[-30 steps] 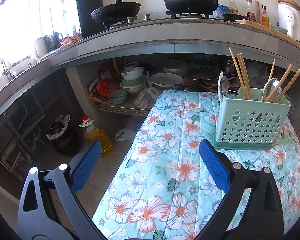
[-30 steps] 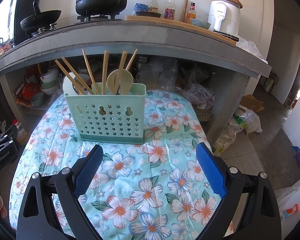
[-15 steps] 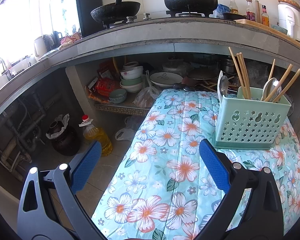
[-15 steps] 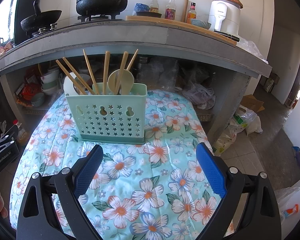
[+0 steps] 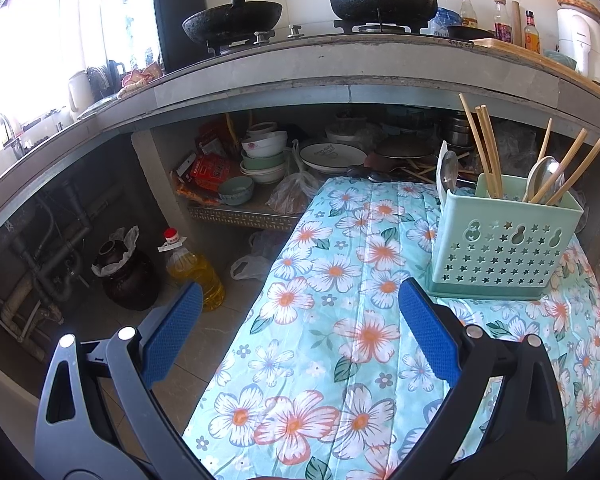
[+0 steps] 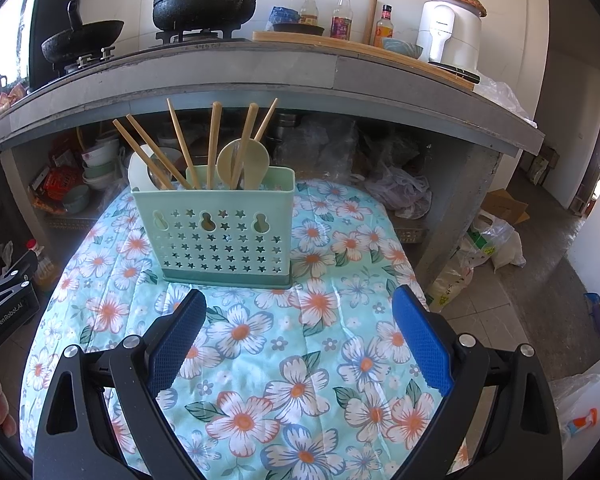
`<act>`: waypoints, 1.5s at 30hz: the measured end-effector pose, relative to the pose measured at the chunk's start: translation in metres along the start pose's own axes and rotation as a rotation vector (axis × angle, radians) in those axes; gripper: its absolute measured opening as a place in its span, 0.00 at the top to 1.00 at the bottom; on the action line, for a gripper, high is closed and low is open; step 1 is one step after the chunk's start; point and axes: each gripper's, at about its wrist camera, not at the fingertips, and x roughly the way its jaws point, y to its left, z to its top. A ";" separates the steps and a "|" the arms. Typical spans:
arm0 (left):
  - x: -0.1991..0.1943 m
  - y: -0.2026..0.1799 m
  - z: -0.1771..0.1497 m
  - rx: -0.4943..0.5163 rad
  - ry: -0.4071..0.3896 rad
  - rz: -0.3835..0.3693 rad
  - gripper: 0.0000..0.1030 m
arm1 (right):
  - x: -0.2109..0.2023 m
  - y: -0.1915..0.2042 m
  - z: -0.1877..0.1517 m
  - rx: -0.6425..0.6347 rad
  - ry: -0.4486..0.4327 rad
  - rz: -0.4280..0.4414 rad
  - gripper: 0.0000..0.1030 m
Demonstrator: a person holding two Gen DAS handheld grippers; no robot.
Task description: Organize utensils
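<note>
Under a grey kitchen counter (image 6: 260, 76), a table with a floral cloth (image 6: 300, 360) carries a mint utensil caddy (image 6: 216, 236) near its far edge. Left to right in the caddy: a pale spoon (image 6: 138, 170), leaning chopsticks (image 6: 180, 144), a beige rice paddle (image 6: 252, 164). The left gripper (image 5: 300, 336) hangs over the table's left edge, jaws wide, holding nothing; the right gripper (image 6: 298, 340) sits before the caddy, equally spread and empty. No loose utensil lies on the cloth, so sorting looks finished, though the compartments inside are hidden. Any next move would be straightening a leaning chopstick from above.
</note>
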 end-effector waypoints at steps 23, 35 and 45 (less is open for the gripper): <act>-0.002 -0.001 0.000 0.000 -0.003 -0.002 0.08 | -0.004 0.001 0.002 -0.003 -0.009 0.000 0.11; -0.005 -0.005 0.002 0.001 -0.005 -0.003 0.08 | -0.005 0.000 0.002 -0.002 -0.010 -0.001 0.11; -0.006 -0.007 0.002 0.000 -0.004 -0.003 0.08 | -0.005 -0.001 0.002 -0.002 -0.012 -0.002 0.11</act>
